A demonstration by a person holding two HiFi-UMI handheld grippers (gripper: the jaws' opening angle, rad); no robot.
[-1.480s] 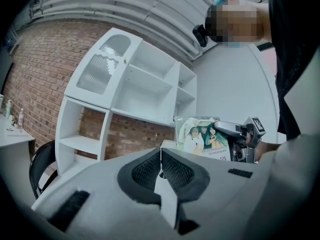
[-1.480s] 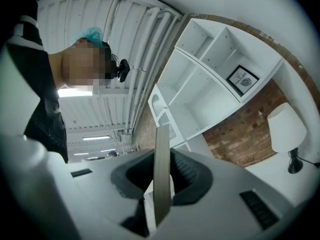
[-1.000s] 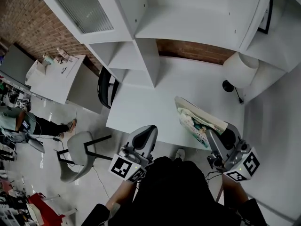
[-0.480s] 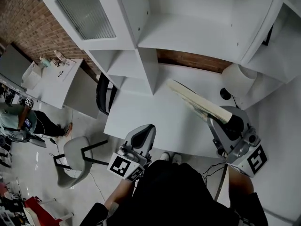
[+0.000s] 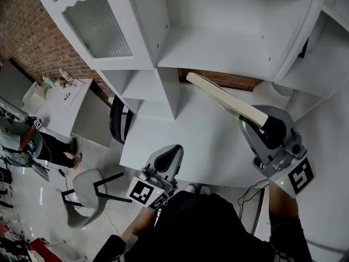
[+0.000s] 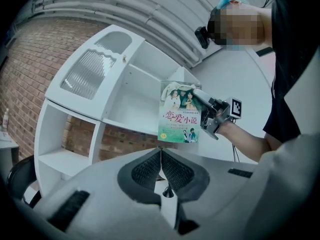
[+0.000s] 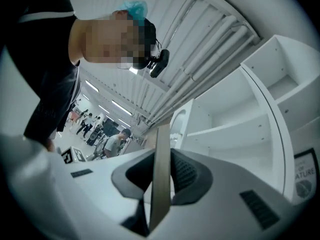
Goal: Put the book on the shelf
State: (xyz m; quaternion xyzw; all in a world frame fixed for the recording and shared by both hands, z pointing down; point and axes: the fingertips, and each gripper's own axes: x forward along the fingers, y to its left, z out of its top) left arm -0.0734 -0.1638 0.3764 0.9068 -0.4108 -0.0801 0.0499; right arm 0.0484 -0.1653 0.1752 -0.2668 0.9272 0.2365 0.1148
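Now the right tool (image 5: 265, 125) pinches the book (image 5: 221, 98) by one end, holding it edge-up over the white desk (image 5: 185, 138), just before the shelf (image 5: 218, 45). At the desk's near edge hangs the left tool (image 5: 174, 150), jaws pressed together, empty.

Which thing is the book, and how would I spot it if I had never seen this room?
Find the big white shelf unit rising over the white desk. In front of it, above the desk, the right gripper holds up the book. It is the only thin, flat thing in the air, with a green cover showing people and pink lettering.
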